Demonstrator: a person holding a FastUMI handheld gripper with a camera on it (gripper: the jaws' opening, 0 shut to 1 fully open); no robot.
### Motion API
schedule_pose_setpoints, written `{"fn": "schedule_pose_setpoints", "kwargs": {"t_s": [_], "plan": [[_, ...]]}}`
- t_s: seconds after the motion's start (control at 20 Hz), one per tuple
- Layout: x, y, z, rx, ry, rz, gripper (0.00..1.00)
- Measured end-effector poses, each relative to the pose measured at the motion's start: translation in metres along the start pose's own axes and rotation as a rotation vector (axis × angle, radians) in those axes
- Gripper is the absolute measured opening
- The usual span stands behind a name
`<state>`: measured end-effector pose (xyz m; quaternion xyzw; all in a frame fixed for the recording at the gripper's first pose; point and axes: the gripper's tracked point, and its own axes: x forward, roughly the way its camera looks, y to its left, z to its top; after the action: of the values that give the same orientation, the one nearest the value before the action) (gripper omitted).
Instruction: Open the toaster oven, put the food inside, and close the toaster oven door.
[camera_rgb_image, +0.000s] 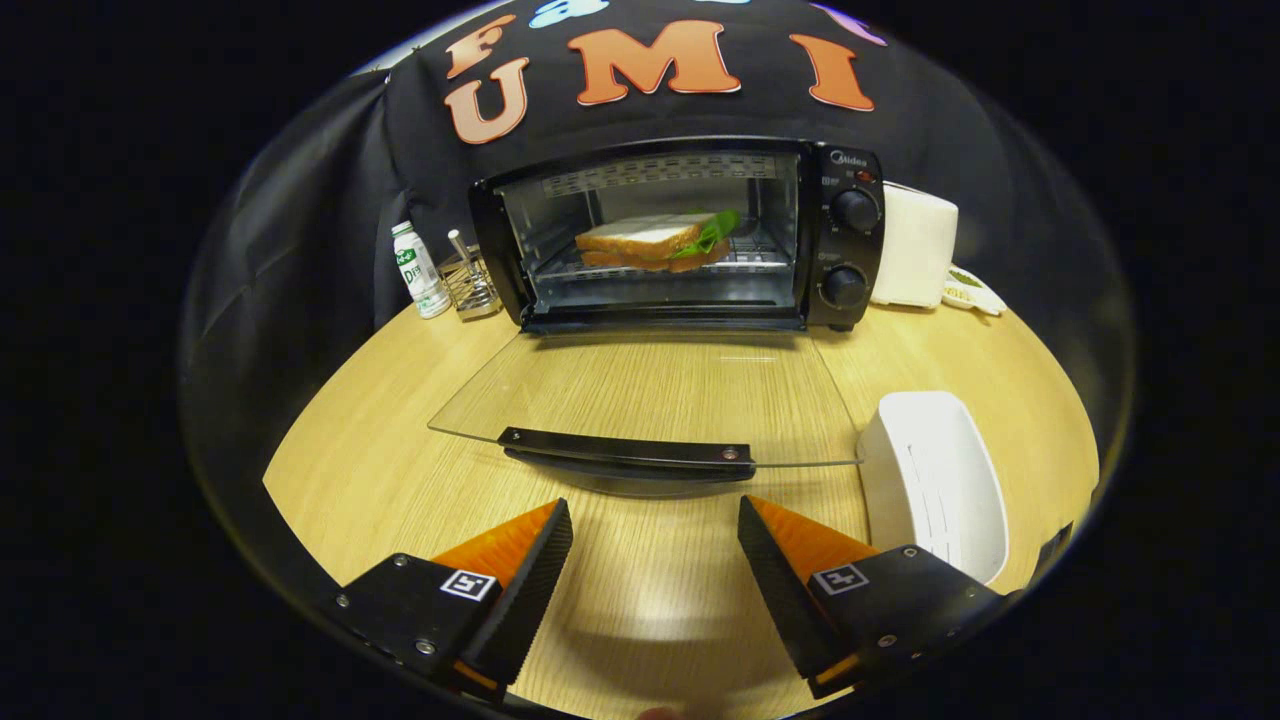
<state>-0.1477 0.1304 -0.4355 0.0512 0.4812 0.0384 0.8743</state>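
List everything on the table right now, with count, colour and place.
toaster oven: 1, black, back of table, open
glass door: 1, clear with black handle, folded down flat, ahead of the jaws
sandwich: 1, white bread with green leaf, on the oven rack
bottle: 1, white and green, left of oven
wire holder: 1, metal, beside bottle
white dish: 1, right of door
white appliance: 1, right of oven
table: 1, light wood
gripper: 1, jaws open, empty, short of the handle

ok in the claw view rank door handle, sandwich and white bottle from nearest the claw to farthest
Claw is open.
1. door handle: just ahead of the fingers, on the lowered glass door.
2. sandwich: on the rack inside the oven.
3. white bottle: beside the oven; too close to the sandwich to call.
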Motion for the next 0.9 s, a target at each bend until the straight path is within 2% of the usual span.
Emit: {"fn": "schedule_pose_setpoints", "kwargs": {"t_s": [0.4,0.9], "plan": [[0.018,0.021,0.019,-0.031,-0.014,0.013,0.99],[0.014,0.008,0.105,0.029,-0.196,-0.054,0.99]]}}
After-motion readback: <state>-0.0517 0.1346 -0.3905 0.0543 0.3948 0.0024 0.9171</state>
